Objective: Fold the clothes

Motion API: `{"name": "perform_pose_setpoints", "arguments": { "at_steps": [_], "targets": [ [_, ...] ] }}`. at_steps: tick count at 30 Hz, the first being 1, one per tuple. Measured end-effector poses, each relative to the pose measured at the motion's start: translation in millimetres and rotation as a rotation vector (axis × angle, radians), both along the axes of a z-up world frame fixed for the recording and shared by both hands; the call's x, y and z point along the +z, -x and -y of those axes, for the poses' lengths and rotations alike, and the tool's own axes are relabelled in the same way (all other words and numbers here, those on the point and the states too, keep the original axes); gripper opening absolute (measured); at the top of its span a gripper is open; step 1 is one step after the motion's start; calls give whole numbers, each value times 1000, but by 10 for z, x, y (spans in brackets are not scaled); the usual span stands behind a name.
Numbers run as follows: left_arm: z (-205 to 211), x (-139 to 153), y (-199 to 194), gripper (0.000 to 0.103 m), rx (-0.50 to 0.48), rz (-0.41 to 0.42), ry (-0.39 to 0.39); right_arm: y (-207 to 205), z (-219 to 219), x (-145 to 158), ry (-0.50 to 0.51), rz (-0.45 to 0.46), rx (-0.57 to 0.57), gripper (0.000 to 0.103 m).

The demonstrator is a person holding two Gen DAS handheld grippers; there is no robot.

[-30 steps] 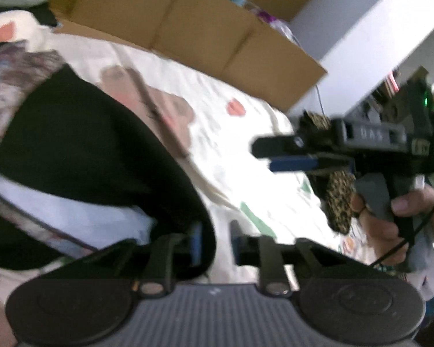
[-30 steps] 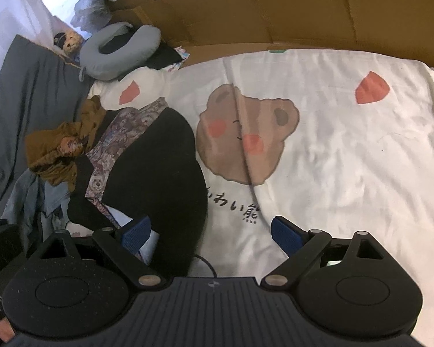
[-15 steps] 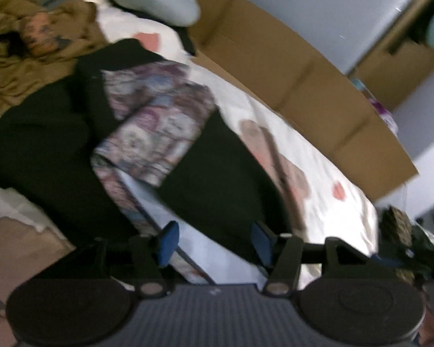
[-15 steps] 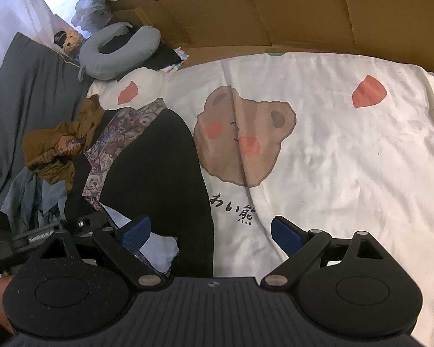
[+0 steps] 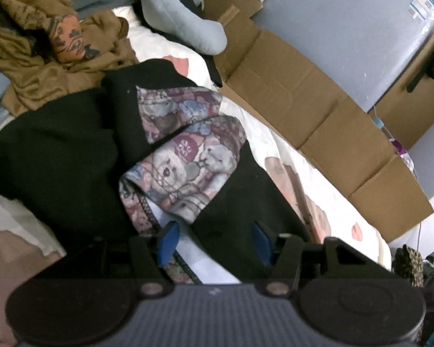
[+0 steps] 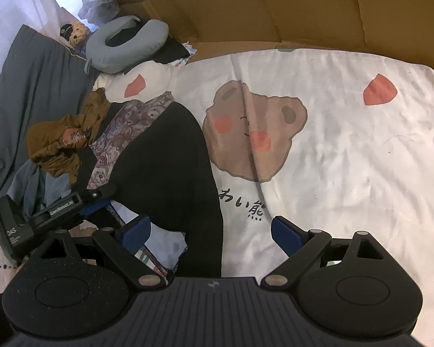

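A: Where does the garment lie?

B: A black garment (image 5: 72, 156) with a bear-print lining (image 5: 185, 159) lies spread on a bed, on a cream bedsheet (image 6: 347, 150) printed with a brown cartoon bear (image 6: 254, 133). The lining is turned outward near the middle, and a pale blue inner layer shows at the near edge.

A: And the left hand-held gripper (image 5: 212, 238)?

B: It hangs just over the near edge of the garment, jaws spread after just opening. The blue pads (image 5: 166, 241) stand apart with black cloth and the pale layer showing between them; they do not press on it. From the right wrist view it (image 6: 99, 201) comes in from the left, over the same edge.

A: The right hand-held gripper (image 6: 211, 231)?

B: Spread wide, gripping nothing. One pad sits over the pale blue layer, the other over bare sheet, with the garment's black edge running between them.

A: What else is in the frame?

B: A crumpled brown garment (image 5: 43, 55) lies beyond the black one, touching it. A grey neck pillow (image 6: 124, 46) rests near the head of the bed, and flattened cardboard (image 5: 318, 110) runs along the far side of the bed.
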State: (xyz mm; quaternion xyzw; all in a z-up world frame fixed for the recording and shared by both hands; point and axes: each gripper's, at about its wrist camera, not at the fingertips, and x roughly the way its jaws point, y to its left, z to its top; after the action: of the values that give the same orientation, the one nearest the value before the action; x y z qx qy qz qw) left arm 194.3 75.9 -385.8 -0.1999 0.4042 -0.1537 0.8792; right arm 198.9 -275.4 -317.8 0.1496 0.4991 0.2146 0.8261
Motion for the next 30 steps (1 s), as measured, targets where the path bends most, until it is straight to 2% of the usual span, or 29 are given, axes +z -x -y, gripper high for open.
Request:
{"name": "perform_pose_setpoints", "arguments": {
  "at_steps": [3, 5, 7, 9, 14, 16, 20, 27, 29, 30],
  "targets": [
    [-35, -43, 8, 55, -3, 9, 21, 3, -16, -9, 2, -3, 4, 93],
    [-28, -70, -15, 48, -6, 10, 34, 3, -26, -14, 2, -6, 5, 93],
    [-13, -70, -28, 28, -8, 16, 28, 5, -32, -14, 2, -6, 7, 93],
    [-8, -40, -25, 21, -10, 33, 15, 7, -38, -11, 2, -4, 10, 93],
    [-18, 22, -2, 18, -7, 64, -8, 3, -50, -7, -2, -2, 11, 93],
    [-10, 49, 12, 10, -11, 76, -15, 5, -60, 1, -5, -1, 14, 93],
    [61, 160, 76, 3, -39, 120, -37, 6, -88, 24, -8, 3, 21, 93],
    [272, 390, 264, 1, -151, 201, -64, -12, -121, 97, -34, 12, 24, 93],
    [368, 436, 319, 1, -195, 222, -70, -20, -131, 119, -53, 7, 26, 91],
    [417, 452, 349, 1, -218, 233, -75, -24, -136, 127, -65, 2, 27, 87]
  ]
}}
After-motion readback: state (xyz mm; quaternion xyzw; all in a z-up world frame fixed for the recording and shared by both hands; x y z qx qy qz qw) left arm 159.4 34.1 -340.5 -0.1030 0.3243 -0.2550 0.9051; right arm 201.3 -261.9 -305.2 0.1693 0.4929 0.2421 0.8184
